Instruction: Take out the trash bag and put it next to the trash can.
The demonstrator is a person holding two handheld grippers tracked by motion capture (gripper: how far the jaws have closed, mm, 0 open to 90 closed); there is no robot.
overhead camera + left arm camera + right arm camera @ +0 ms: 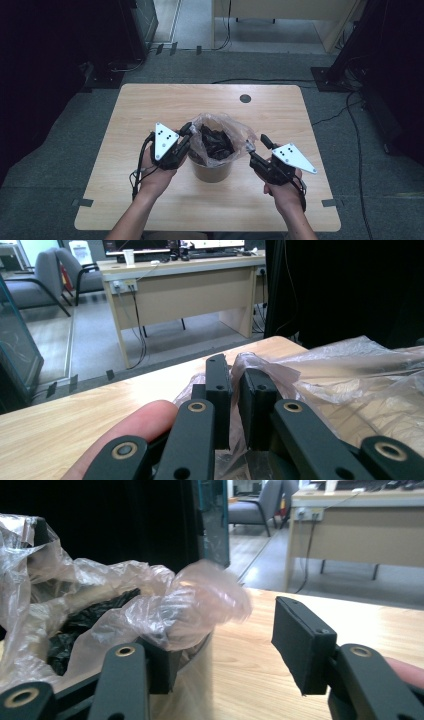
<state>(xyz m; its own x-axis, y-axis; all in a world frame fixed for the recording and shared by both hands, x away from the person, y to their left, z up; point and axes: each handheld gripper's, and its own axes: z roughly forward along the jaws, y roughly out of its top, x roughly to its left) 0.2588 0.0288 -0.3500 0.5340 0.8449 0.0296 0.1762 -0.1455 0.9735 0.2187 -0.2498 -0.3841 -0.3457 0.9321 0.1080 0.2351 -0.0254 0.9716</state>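
Observation:
A brown bin stands at the table's middle, lined with a clear plastic bag that holds crumpled black material. My left gripper is at the bin's left rim. In the left gripper view its jaws stand nearly together, shut on a fold of the bag, with the left gripper just above the tabletop. My right gripper is at the bin's right rim, open. In the right gripper view the bag's edge drapes over one jaw of the right gripper, and the other jaw stands well apart from it.
The wooden table has a round cable hole near its far edge. Cables run over the carpet at the right. A desk and a grey chair stand beyond the table.

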